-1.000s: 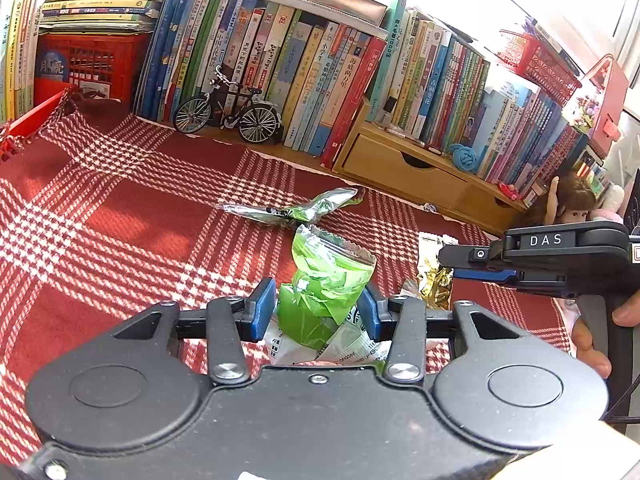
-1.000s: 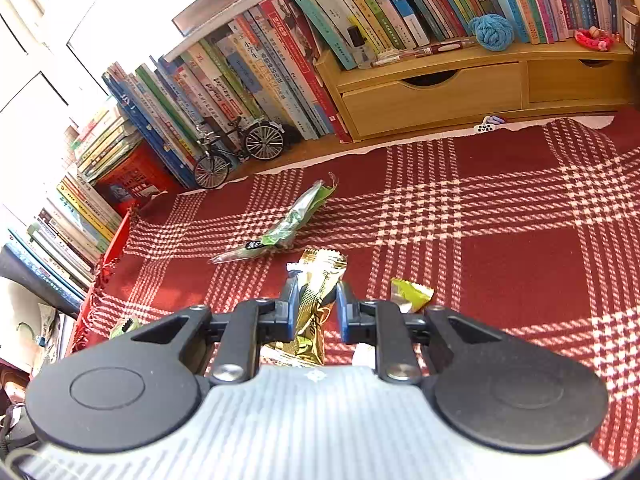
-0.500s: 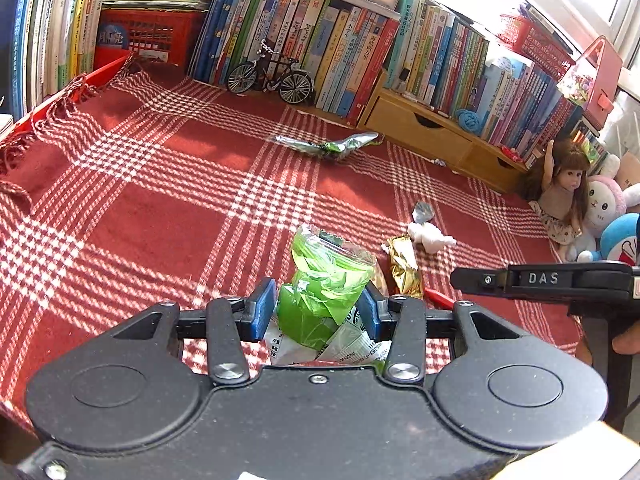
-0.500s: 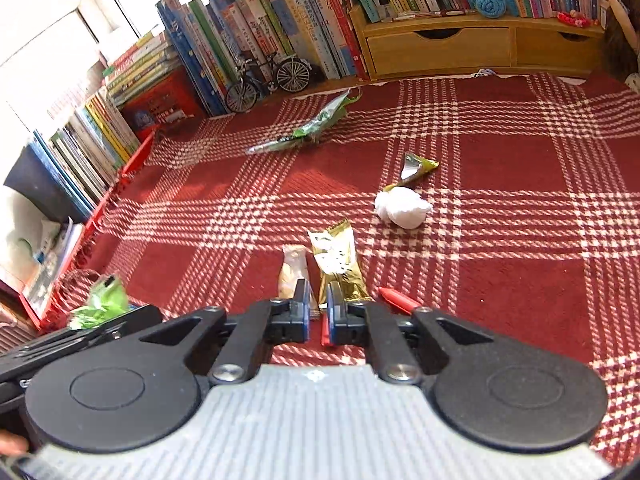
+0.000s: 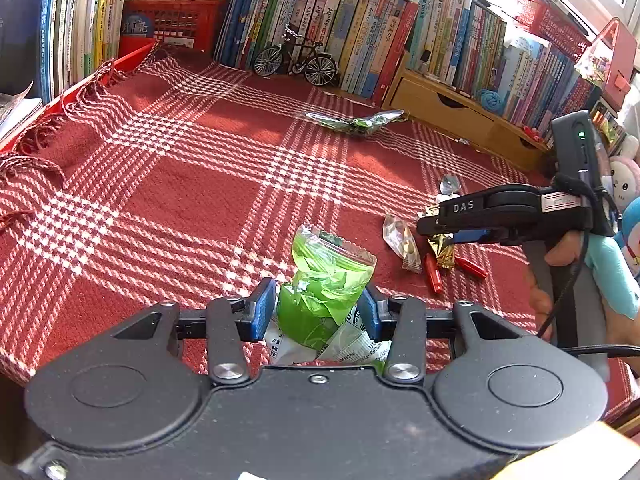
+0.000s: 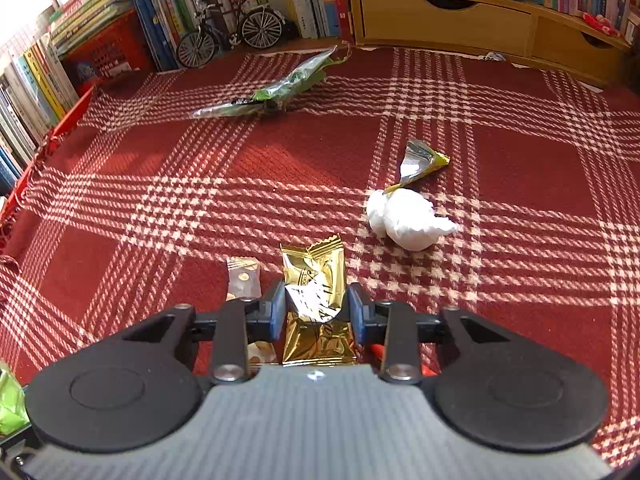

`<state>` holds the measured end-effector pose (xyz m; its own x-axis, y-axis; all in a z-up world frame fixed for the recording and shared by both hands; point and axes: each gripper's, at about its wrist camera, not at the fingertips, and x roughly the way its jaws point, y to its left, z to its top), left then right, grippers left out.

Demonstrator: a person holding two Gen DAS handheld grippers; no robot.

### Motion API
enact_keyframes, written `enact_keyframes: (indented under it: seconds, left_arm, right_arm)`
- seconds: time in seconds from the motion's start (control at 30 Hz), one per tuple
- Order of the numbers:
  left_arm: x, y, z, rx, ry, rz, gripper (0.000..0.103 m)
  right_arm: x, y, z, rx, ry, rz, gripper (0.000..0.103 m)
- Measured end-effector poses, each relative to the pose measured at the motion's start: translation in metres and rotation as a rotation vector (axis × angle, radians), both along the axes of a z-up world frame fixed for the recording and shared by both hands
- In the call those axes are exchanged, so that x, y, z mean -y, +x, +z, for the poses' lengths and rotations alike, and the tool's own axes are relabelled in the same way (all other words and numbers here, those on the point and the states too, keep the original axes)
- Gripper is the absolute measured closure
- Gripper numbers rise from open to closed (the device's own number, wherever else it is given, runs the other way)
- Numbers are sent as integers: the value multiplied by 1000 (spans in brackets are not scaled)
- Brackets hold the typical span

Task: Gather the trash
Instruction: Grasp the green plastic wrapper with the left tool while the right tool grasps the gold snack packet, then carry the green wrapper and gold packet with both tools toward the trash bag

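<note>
My left gripper (image 5: 316,312) is shut on a crumpled green plastic bag (image 5: 328,276) with white wrappers bunched under it. My right gripper (image 6: 316,312) hovers low over the red plaid cloth (image 6: 160,184). Its jaws are opening, and a gold wrapper (image 6: 314,276) lies between them, with the pads just off its sides. In the left wrist view the right gripper (image 5: 440,226) is at the right, above that gold wrapper (image 5: 442,250). A clear wrapper (image 6: 242,276) lies just left of it. Farther out are a white tissue ball (image 6: 404,218), a yellow-silver wrapper (image 6: 420,160) and a long green wrapper (image 6: 276,92).
Red stick-like pieces (image 5: 434,278) lie by the gold wrapper. A toy bicycle (image 6: 230,36), rows of books (image 5: 352,28) and a wooden drawer unit (image 6: 444,20) line the far edge. A red crate (image 5: 168,26) stands at the far left and plush toys (image 5: 622,176) at the right.
The right gripper came down to the cloth and its jaws, shut before, now stand apart around the gold wrapper. The left gripper drew back from the books, still holding the green bag.
</note>
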<state>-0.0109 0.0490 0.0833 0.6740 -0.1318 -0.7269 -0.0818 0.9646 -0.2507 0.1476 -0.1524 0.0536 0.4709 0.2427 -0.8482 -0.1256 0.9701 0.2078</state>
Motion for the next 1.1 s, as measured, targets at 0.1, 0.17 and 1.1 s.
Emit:
enact_keyframes:
  seconds: [0.1, 0.17, 1.1]
  left_arm:
    - [-3, -2, -1, -9, -5, 7, 61]
    - [-5, -6, -2, -17, -19, 21, 61]
    - [-1, -145, -64, -417, -45, 27, 61]
  right_arm:
    - [4, -15, 13, 38, 27, 15, 65]
    - [7, -28, 24, 59, 47, 20, 65]
    - [-13, -256, 12, -129, 181, 48, 65]
